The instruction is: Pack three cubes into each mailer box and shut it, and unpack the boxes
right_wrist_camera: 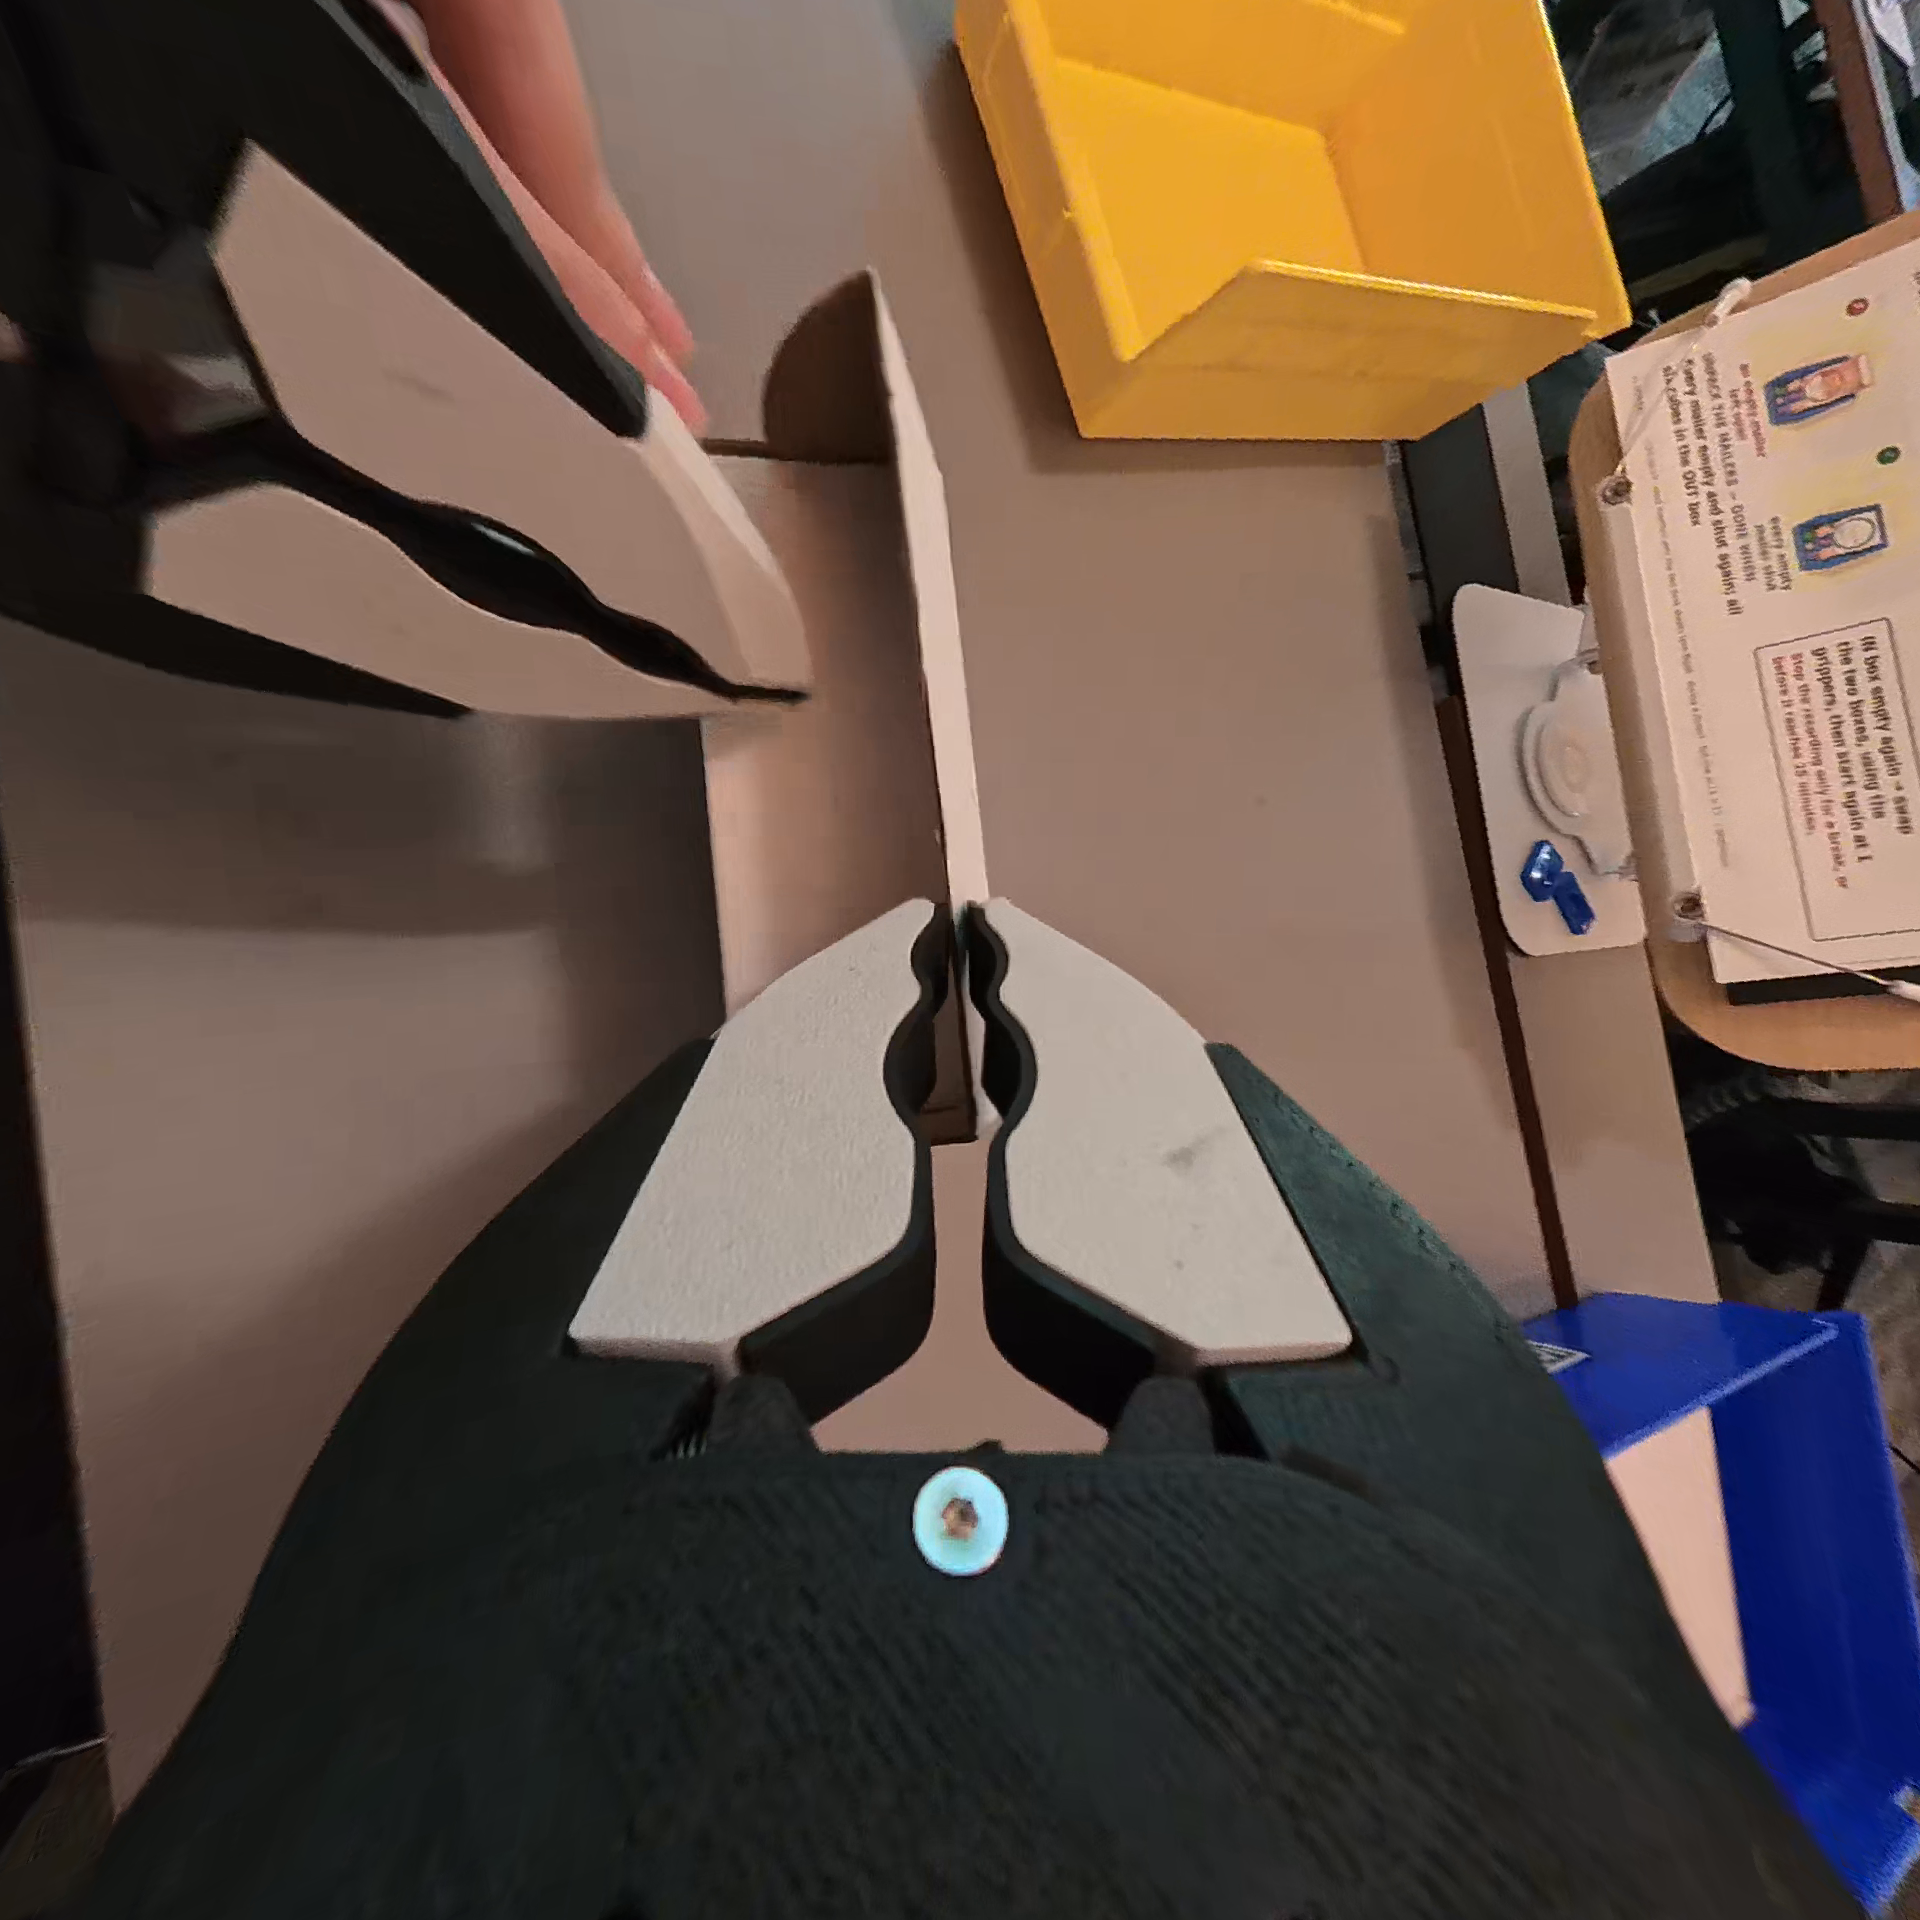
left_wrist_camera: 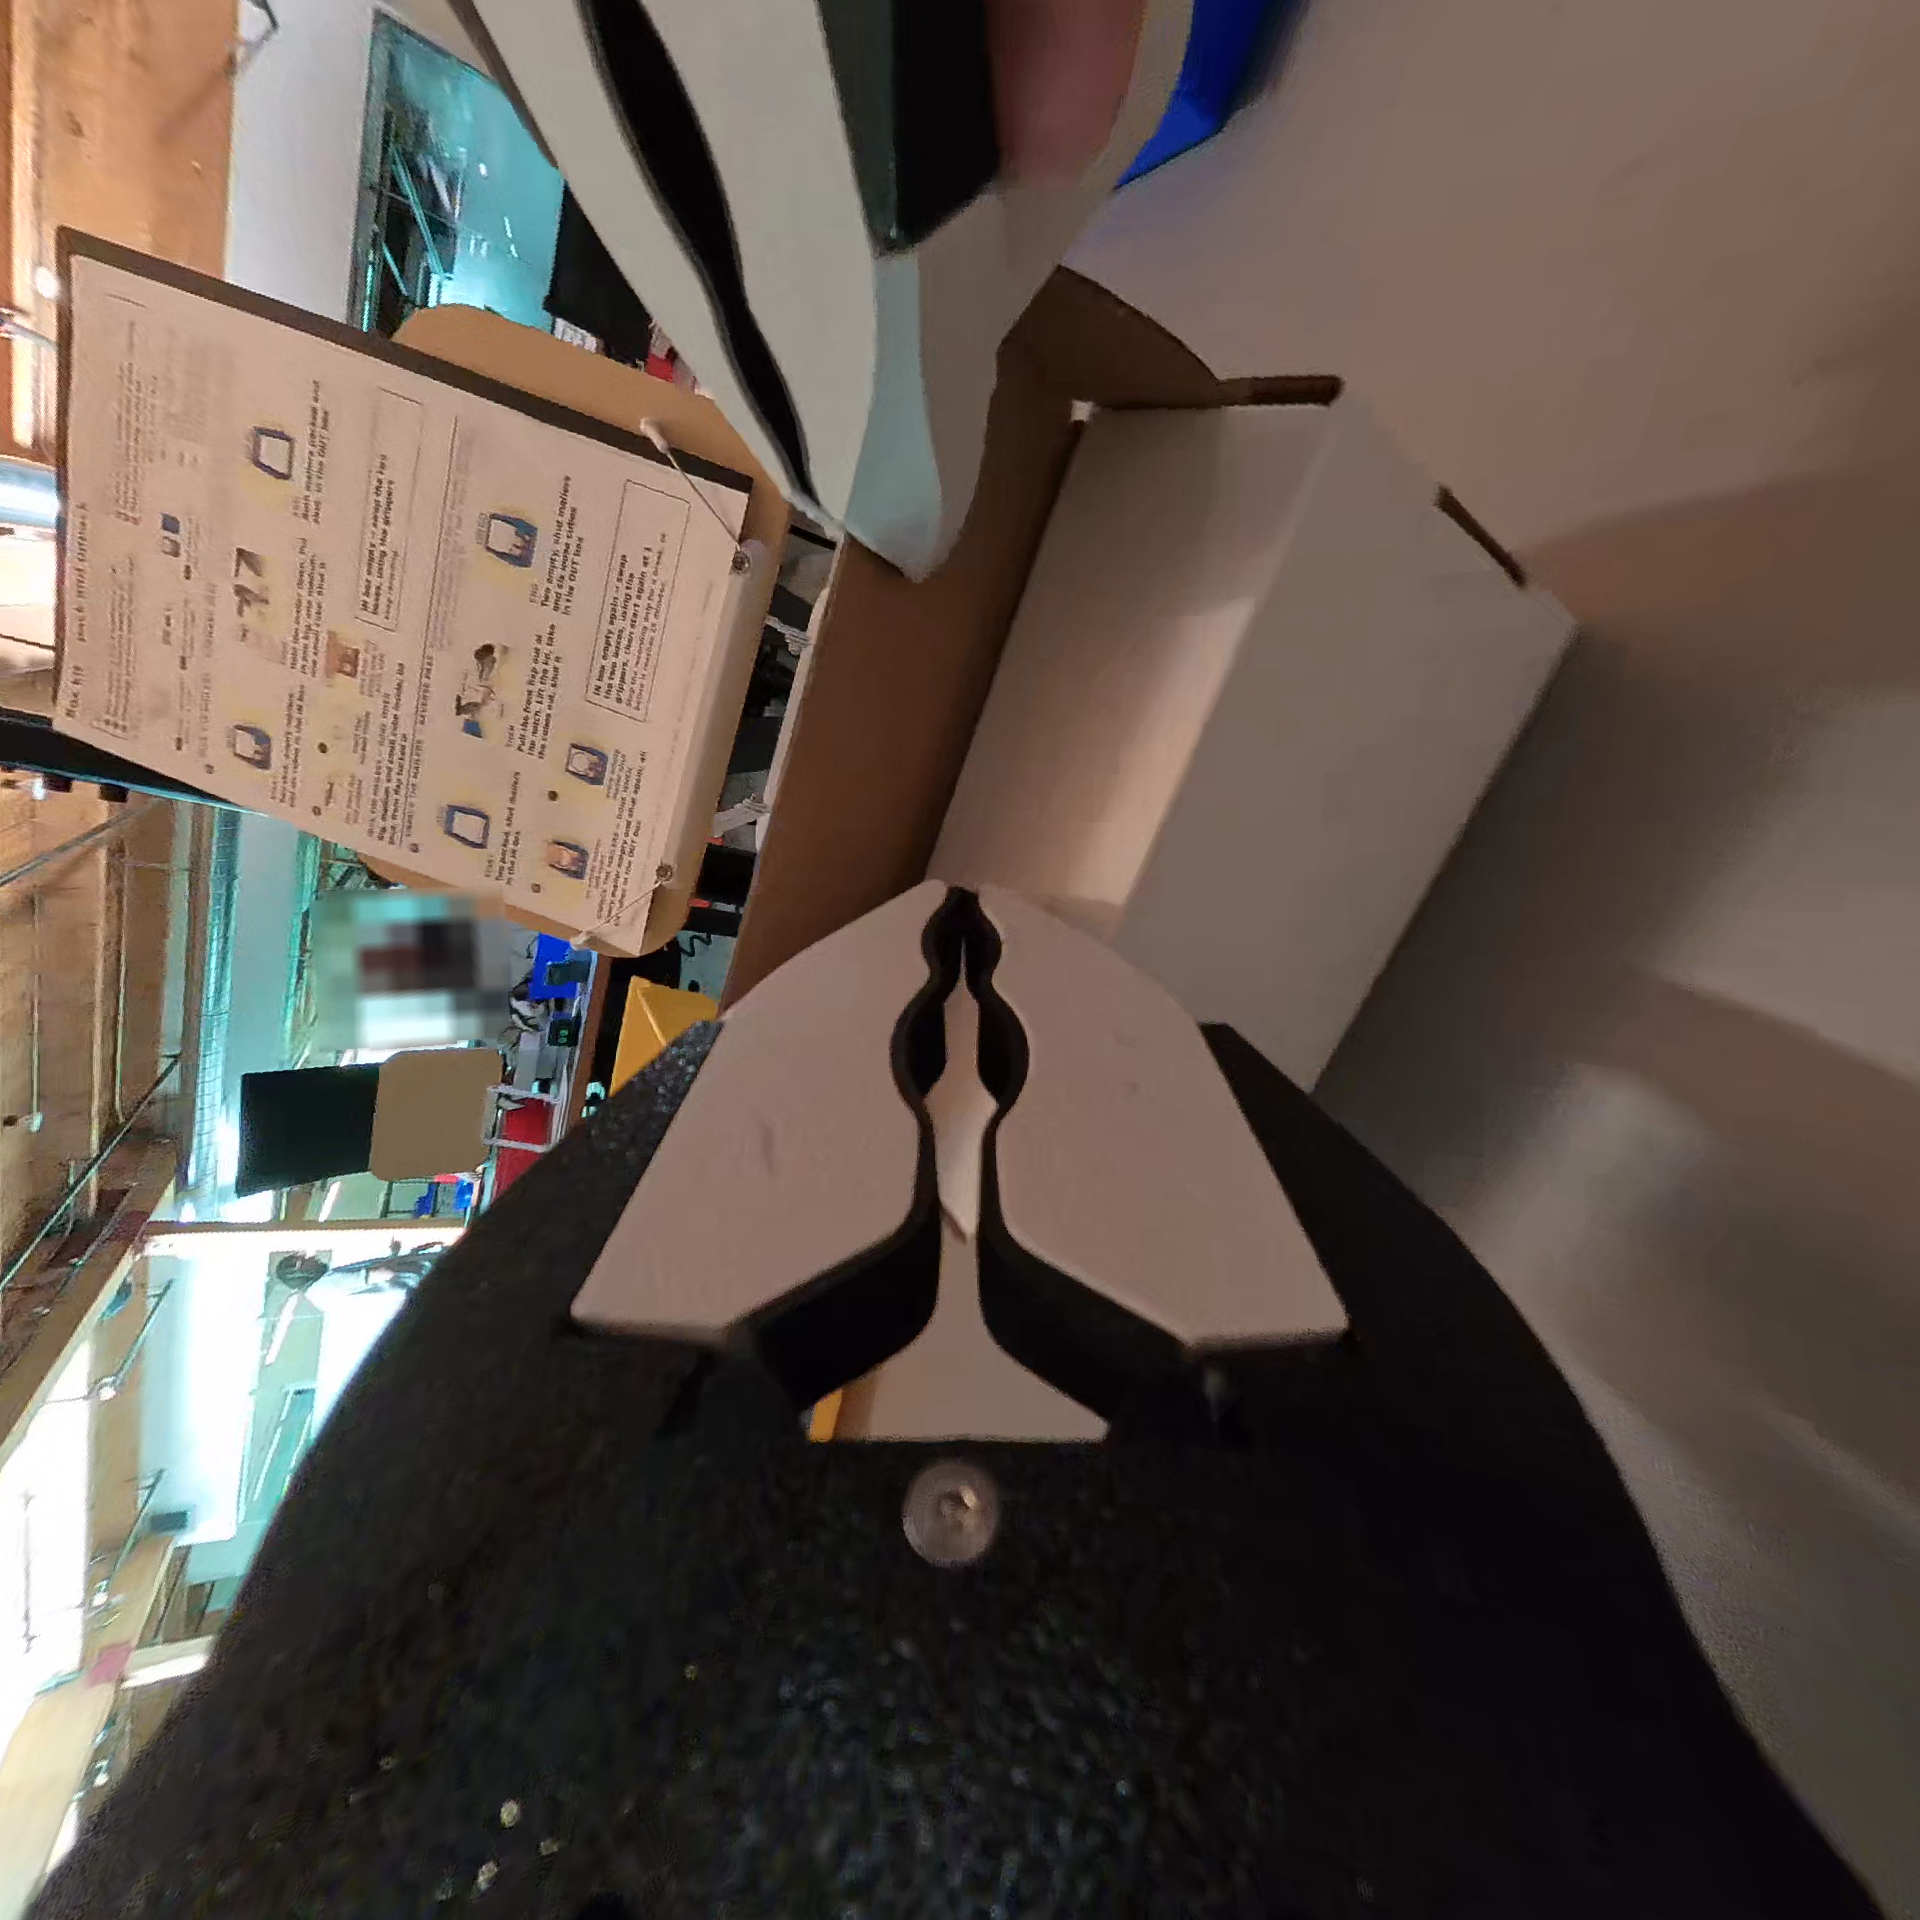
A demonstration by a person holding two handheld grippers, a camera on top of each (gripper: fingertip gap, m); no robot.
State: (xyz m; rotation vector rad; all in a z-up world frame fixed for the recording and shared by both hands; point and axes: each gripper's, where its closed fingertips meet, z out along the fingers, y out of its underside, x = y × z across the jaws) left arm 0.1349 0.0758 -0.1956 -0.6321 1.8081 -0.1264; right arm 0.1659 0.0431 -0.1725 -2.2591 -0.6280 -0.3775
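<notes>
**A:** Where is your mailer box (left_wrist_camera: 1226,665) right now?

**B:** It's on the tan table (right_wrist_camera: 1195,831), white outside and brown kraft inside, with both of your grippers on it. Your left gripper (left_wrist_camera: 961,914) has its jaws pressed together on a thin white cardboard flap, a sliver of which shows between the fingers.

**A:** And your right gripper (right_wrist_camera: 958,914)?

**B:** Its jaws are pinching the edge of an upright white panel (right_wrist_camera: 940,644) of the same box; the panel runs straight away from the fingertips. In that view your left gripper sits at the upper left, just beside the panel, with your hand (right_wrist_camera: 613,281) behind it.

**A:** What else is around you?

**B:** A yellow bin (right_wrist_camera: 1299,208) lies beyond the box, apart from it. A blue bin (right_wrist_camera: 1787,1538) stands at your right, near the table edge. A printed instruction sheet (left_wrist_camera: 395,582) is fixed on a board past the table. I cannot see any cubes from either view.
</notes>
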